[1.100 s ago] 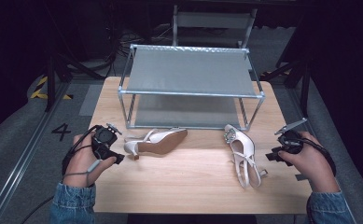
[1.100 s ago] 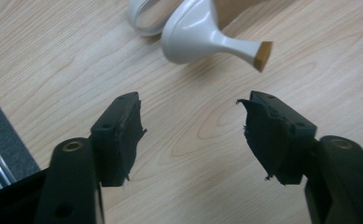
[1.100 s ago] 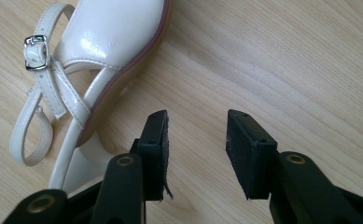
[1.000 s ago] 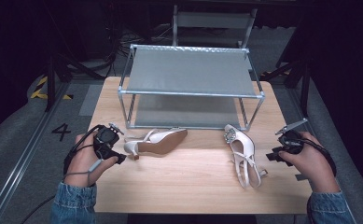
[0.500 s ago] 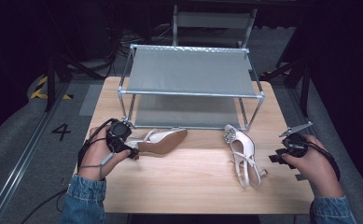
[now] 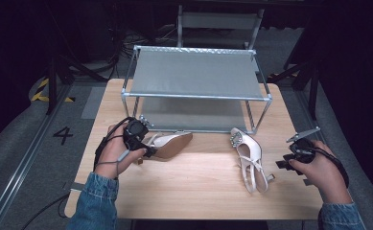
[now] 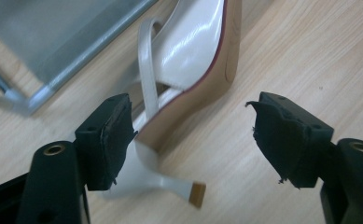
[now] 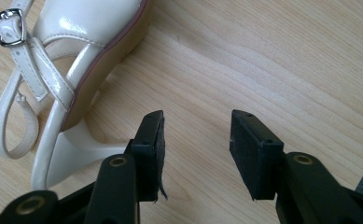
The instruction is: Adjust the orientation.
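Note:
Two cream high-heeled sandals lie on the wooden table (image 6: 198, 191). The left sandal (image 6: 169, 143) lies on its side, toe to the right. My left gripper (image 6: 147, 146) is at its heel end. Its jaws have just been opening and stand wide in the left gripper view (image 7: 193, 123); the sandal's heel end (image 7: 188, 88) and thin heel (image 7: 170, 184) lie between them, close to the left pad (image 7: 116, 130), with no pad pressing. The right sandal (image 6: 248, 155) lies with its buckle strap toward me. My right gripper (image 6: 284, 161) is open just right of it, with bare wood between its jaws (image 8: 195, 135) and the sandal's heel (image 8: 72, 140) to the left.
A metal two-level shelf rack (image 6: 196, 76) stands at the back of the table, its front legs close behind both sandals. A corner of its frame (image 7: 34, 91) shows near the left gripper. Bare wood lies in front of the sandals.
My left hand has moved right, from the table's left side up to the left sandal's heel end, and its jaws have widened. The right hand has stayed about where it was.

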Action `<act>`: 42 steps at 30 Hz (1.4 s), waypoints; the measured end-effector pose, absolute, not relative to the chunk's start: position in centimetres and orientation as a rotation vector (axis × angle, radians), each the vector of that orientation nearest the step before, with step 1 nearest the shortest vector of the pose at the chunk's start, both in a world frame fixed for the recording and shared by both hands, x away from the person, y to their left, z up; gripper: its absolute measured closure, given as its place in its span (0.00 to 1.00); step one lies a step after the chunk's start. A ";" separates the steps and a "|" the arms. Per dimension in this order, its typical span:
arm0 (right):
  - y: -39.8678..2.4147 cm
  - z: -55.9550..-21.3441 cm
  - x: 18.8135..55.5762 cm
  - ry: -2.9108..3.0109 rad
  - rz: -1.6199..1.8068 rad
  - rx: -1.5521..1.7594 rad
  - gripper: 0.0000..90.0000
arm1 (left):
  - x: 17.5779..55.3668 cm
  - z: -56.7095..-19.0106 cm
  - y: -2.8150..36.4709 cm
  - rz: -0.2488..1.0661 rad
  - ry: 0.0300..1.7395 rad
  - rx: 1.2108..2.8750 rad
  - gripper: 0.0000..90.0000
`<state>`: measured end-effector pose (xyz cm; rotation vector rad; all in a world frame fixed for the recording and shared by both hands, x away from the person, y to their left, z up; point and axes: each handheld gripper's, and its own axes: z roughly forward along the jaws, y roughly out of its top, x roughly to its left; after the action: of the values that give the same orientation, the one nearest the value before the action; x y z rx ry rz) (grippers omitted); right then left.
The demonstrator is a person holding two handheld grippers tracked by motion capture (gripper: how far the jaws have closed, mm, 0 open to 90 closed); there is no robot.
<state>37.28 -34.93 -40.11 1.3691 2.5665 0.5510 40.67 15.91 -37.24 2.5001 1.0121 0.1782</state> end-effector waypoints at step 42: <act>-34.9 -40.7 36.8 2.595 0.562 1.337 0.59 | 43.8 -41.6 12.2 0.051 0.834 2.635 0.56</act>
<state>36.78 -34.90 -40.75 1.3366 2.5950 0.5618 43.80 12.20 -41.61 2.6351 0.8345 0.0509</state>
